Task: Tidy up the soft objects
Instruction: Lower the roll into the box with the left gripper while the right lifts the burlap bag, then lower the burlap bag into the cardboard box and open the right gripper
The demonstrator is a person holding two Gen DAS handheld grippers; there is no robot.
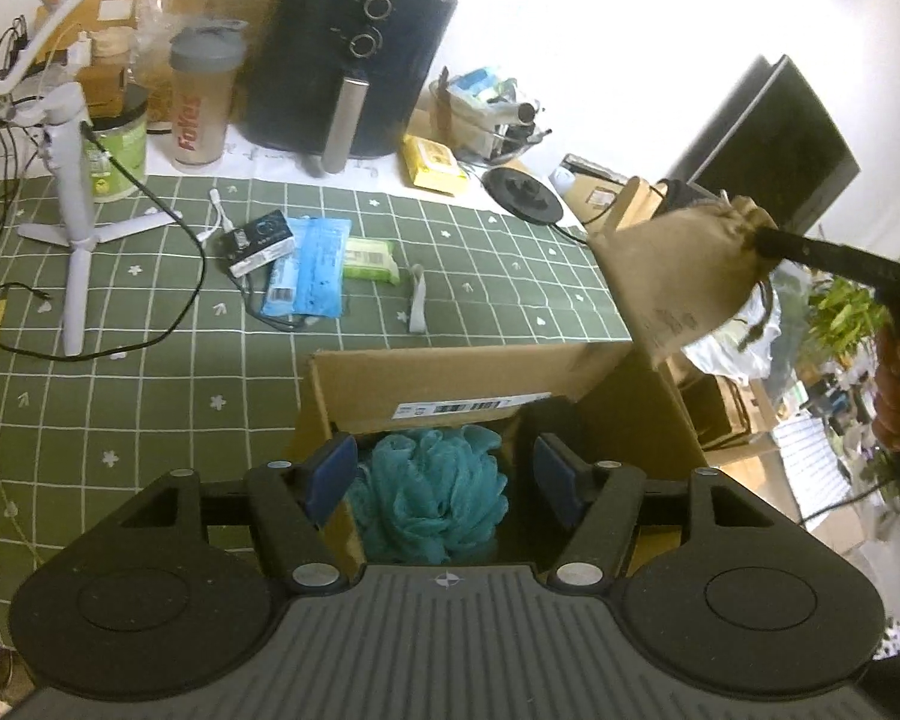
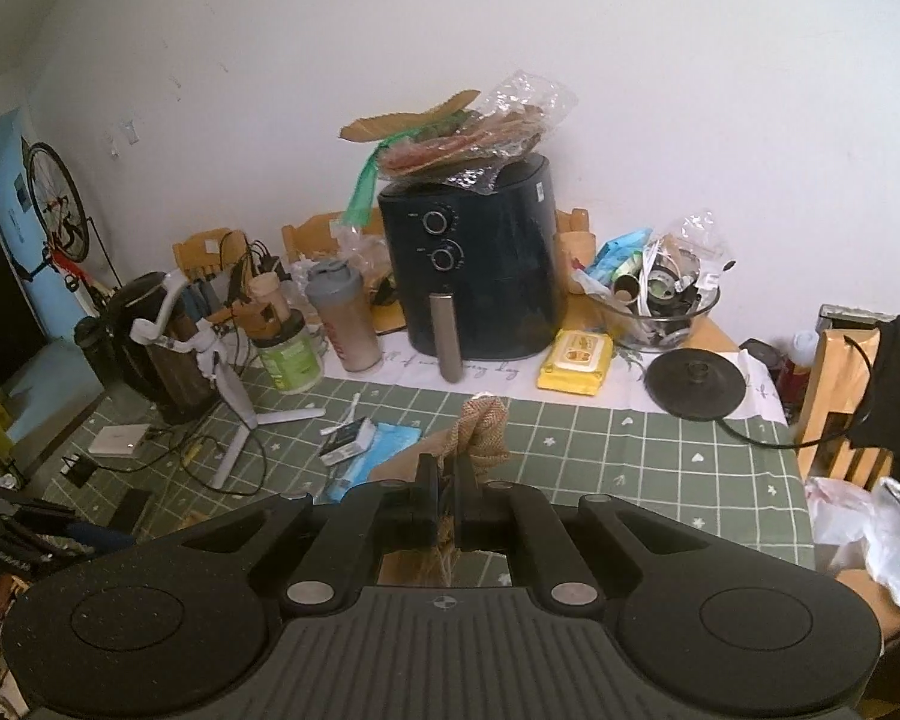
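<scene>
Our right gripper (image 2: 444,480) pinches the tan burlap drawstring pouch (image 1: 684,276) up-right of the open cardboard box (image 1: 450,372) (left fingers (image 1: 330,474) wide, empty).

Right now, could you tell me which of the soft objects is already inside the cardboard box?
The teal mesh bath sponge: it sits inside the cardboard box. The burlap drawstring pouch hangs in the air, pinched at its neck by the right gripper.

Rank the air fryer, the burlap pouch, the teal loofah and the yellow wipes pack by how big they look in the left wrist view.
1. air fryer
2. burlap pouch and teal loofah: they look about alike, both sit nearer the camera, and the loofah is partly hidden in the box, so no ranking.
3. yellow wipes pack, clearly smallest.
</scene>
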